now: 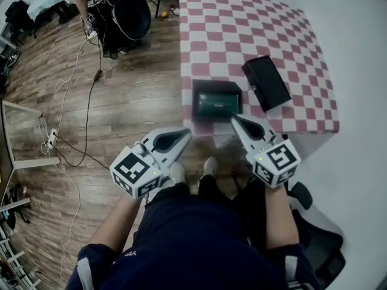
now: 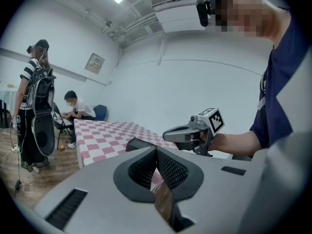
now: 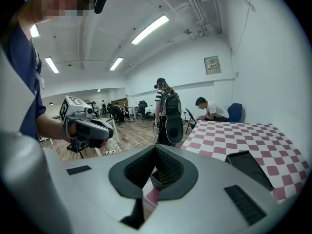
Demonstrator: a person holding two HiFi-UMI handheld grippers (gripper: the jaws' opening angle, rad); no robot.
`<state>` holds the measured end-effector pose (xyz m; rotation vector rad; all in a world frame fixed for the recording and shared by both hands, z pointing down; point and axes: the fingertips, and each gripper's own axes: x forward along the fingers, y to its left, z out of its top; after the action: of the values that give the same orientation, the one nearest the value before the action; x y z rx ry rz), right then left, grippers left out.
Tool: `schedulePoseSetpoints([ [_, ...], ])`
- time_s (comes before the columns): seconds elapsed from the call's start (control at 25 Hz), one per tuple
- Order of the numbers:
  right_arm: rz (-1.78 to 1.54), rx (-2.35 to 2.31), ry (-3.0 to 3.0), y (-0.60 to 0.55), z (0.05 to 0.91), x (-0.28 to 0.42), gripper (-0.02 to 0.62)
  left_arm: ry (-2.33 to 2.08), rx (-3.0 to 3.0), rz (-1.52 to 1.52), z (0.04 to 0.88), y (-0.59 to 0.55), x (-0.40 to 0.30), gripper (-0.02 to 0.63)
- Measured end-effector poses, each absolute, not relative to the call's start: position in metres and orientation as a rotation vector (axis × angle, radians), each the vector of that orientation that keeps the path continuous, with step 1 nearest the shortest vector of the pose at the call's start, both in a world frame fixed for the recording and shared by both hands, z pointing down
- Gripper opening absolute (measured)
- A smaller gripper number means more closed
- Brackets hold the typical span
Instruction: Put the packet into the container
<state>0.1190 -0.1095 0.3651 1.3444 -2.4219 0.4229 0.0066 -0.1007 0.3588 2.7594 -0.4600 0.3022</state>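
Head view: packet [image 1: 217, 103] seems already in the container [image 1: 195, 101], left gripper [image 1: 186, 133] and right gripper [image 1: 236, 119] both closed, empty; next, perhaps fitting the lid [image 1: 266, 82].

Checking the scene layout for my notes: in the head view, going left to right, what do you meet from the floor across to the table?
power strip → left claw → container → lid
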Motion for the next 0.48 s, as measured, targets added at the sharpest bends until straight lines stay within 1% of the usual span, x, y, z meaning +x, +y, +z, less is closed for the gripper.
schedulePoseSetpoints([
  [0.48, 0.502, 1.354, -2.391, -0.105, 0.381, 0.127, 0.015, -0.438, 2.761, 0.323, 0.359, -0.100, 0.018, 0.025],
])
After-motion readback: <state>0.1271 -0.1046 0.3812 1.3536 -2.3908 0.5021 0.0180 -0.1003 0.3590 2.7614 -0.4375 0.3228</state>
